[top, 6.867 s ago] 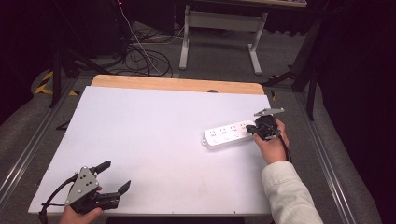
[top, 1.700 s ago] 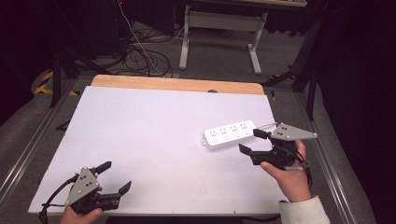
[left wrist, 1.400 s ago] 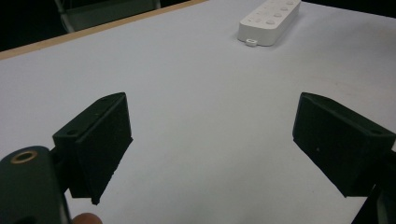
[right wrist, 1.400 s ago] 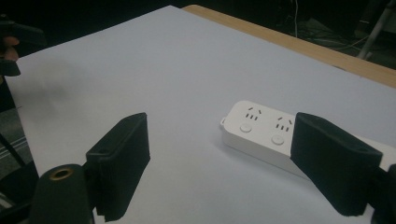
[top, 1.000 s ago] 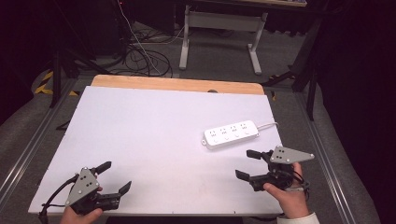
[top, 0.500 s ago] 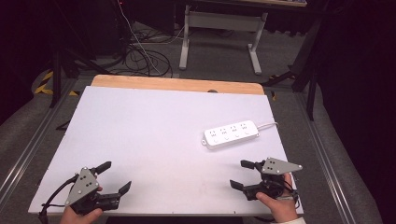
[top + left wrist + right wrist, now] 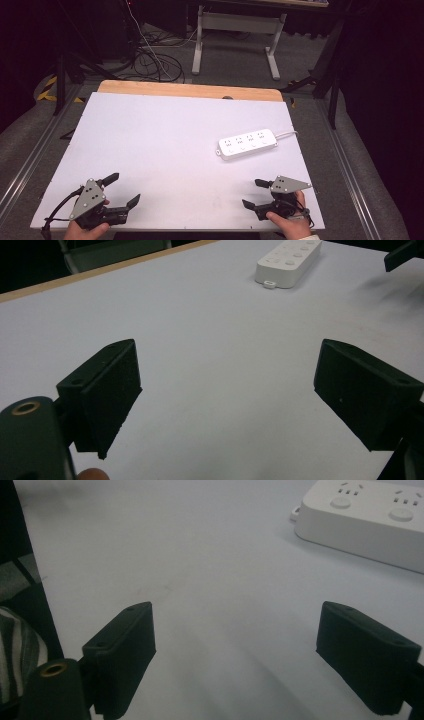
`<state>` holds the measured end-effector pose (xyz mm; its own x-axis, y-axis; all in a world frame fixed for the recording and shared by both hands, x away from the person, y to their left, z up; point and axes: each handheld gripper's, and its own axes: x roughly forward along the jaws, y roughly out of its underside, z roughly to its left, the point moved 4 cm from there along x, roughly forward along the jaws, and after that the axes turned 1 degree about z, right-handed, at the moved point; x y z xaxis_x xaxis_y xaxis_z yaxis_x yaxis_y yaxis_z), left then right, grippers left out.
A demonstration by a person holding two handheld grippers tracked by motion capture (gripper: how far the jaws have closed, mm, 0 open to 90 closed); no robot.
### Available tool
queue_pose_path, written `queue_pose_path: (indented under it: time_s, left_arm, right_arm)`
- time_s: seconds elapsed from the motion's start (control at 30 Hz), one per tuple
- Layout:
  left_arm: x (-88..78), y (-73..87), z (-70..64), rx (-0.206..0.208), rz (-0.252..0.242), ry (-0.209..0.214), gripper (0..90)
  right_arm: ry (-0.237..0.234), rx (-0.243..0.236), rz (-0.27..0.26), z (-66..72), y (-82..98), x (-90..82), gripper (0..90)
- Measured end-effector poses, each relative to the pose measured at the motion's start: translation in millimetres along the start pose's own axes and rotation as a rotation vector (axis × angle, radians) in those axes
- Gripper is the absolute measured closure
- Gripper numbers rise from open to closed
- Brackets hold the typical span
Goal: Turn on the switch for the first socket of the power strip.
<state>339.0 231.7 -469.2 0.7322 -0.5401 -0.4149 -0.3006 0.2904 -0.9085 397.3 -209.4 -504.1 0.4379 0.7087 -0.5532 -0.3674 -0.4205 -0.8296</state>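
A white power strip (image 7: 248,143) with several sockets lies flat on the right half of the white table (image 7: 165,135), its cord running off the right edge. The strip also shows at the top of the left gripper view (image 7: 288,261) and at the upper right of the right gripper view (image 7: 372,520). My left gripper (image 7: 121,190) rests at the near left corner, open and empty, jaws wide apart. At the near right edge my right gripper (image 7: 254,193) is open too, nothing between its jaws, a short way in front of the strip.
A wooden strip (image 7: 190,91) borders the table's far edge. Beyond it are floor cables (image 7: 155,60) and a grey desk frame (image 7: 235,30). Metal rails (image 7: 350,165) run along both sides of the table.
My right gripper has pulled back from the power strip toward the table's near right edge and stays open. The strip lies where it was left. The left gripper has not moved.
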Motion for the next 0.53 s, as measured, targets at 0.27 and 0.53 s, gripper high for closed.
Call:
queue_pose_path:
  time_s: [0.27, 0.53]
  left_arm:
    - [0.4, 0.3, 1.6, -0.008, 0.0, 0.008, 12.1]
    - [-0.2, 0.3, 3.2, -0.02, -0.014, 0.009, 11.9]
  right_arm:
    - [0.015, -0.035, -0.002, 3.8, 0.6, 4.7, 16.9]
    - [0.044, -0.041, -0.014, 0.4, 0.4, 1.4, 19.6]
